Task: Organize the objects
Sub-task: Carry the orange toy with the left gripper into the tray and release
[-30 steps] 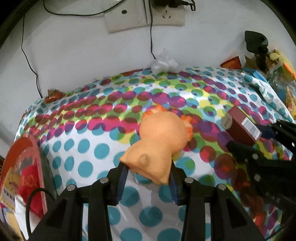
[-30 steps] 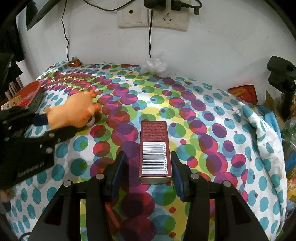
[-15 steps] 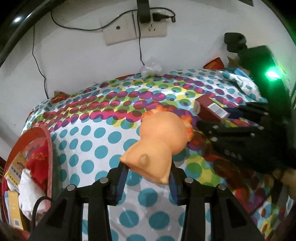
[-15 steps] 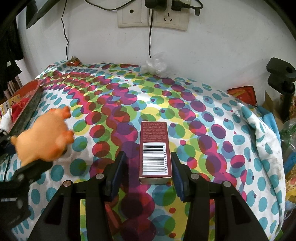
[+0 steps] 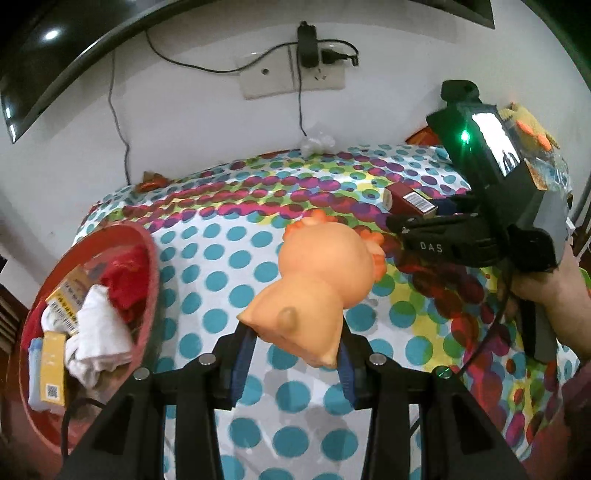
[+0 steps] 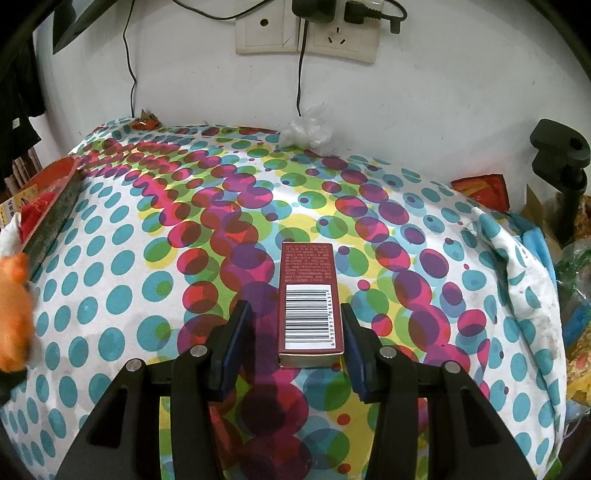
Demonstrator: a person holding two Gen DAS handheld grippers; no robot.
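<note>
My left gripper (image 5: 295, 334) is shut on an orange rubber toy animal (image 5: 317, 273), held by its base above the dotted tablecloth (image 5: 221, 258). The toy's blurred edge (image 6: 13, 306) shows at the far left of the right wrist view. A dark red box (image 6: 310, 295) with a barcode lies flat on the cloth between the fingers of my right gripper (image 6: 294, 314). Its right pad is at the box's edge, while the left pad stands apart with a clear gap. In the left wrist view, the right gripper (image 5: 417, 218) and the box (image 5: 408, 201) sit at the right, with a hand behind them.
A round red basket (image 5: 147, 251) at the table's left edge holds white cloth, yellow boxes and red items. The wall with sockets (image 6: 306, 33) and hanging cables runs behind the table. A crumpled plastic bag (image 6: 308, 129) lies at the back edge. Clutter and a black stand (image 6: 561, 155) crowd the right.
My left gripper has drawn back and to the left with the toy, rising a little, so the red basket now shows fully. The right gripper and the box have not moved.
</note>
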